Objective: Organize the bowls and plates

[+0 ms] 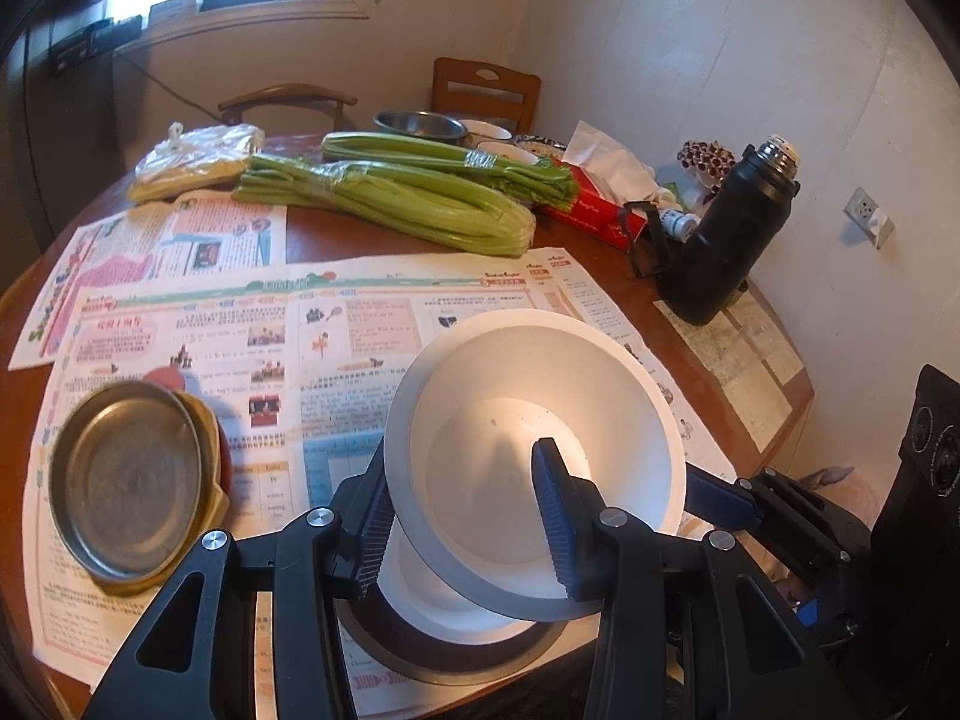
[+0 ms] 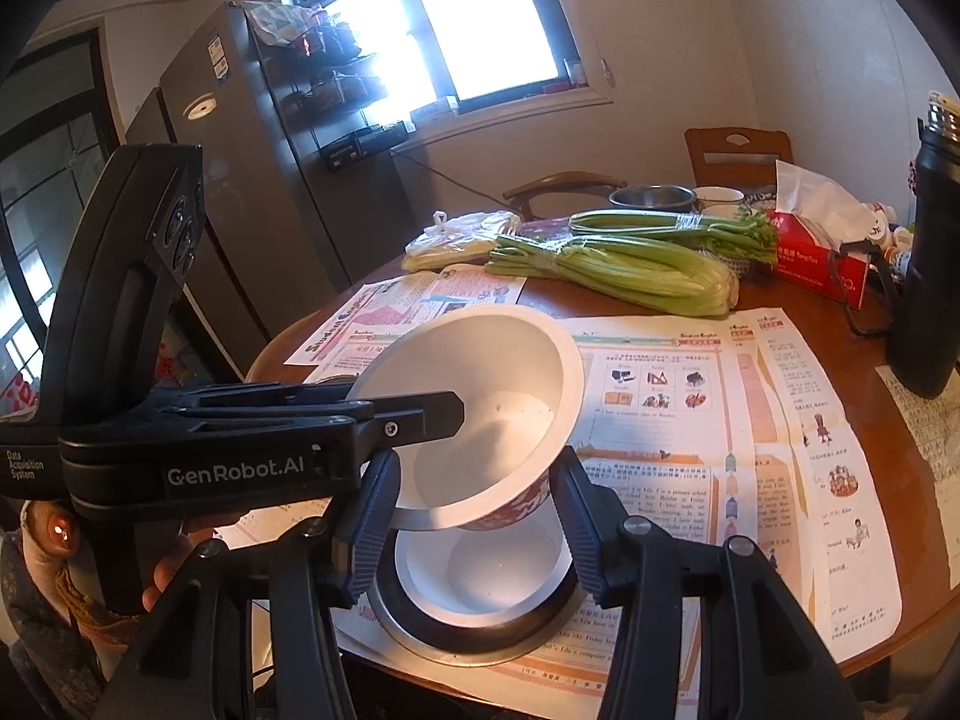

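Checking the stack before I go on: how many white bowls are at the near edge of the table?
2. The tilted bowl is lifted off the table. The lower bowl sits right under it in a dark-rimmed plate. Anything nested beneath would be hidden.

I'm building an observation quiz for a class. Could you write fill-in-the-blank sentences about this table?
1. The left claw grips the tilted white bowl by its ____.
2. Inside the metal dish under it sits another white ____.
3. The metal plate rests on a plate coloured ____.

Missing words: rim; bowl; yellow.
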`<action>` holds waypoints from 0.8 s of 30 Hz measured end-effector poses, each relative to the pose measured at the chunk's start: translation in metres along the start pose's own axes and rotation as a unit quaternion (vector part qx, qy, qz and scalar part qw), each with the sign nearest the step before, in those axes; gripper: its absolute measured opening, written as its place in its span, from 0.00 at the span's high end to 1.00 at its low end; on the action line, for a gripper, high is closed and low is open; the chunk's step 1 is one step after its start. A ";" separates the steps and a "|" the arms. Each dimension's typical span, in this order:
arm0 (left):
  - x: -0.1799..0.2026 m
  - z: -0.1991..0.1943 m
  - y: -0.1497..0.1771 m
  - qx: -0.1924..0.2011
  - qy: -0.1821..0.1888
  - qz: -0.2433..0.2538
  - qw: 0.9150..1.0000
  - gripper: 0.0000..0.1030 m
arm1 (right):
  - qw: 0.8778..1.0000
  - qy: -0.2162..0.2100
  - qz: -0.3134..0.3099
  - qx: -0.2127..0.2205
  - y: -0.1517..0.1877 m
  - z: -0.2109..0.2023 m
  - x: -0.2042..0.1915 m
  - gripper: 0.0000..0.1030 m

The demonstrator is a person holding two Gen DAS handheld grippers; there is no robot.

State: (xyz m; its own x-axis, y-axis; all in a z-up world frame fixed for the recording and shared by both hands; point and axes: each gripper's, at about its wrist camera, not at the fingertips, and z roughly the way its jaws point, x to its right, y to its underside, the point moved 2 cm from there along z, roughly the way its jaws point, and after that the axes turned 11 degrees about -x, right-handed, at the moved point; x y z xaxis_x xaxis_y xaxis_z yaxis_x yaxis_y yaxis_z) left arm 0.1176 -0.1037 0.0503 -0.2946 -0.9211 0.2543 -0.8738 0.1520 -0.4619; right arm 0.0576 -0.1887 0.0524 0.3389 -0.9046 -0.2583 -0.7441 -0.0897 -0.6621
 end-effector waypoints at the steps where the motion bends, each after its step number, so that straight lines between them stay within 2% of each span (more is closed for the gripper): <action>1: -0.001 0.001 0.002 -0.001 0.000 -0.002 1.000 0.57 | 1.000 -0.002 0.001 -0.002 0.001 0.001 0.000 0.49; 24: -0.012 0.032 0.027 -0.035 -0.011 -0.024 0.999 0.57 | 0.999 -0.006 -0.004 -0.049 0.026 0.025 0.004 0.49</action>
State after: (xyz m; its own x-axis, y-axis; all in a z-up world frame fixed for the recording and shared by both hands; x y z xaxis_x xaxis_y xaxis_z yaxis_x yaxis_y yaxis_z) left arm 0.1095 -0.1004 0.0072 -0.2442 -0.9356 0.2551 -0.9119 0.1321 -0.3886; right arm 0.0537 -0.1840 0.0167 0.3511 -0.8991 -0.2614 -0.7943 -0.1382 -0.5916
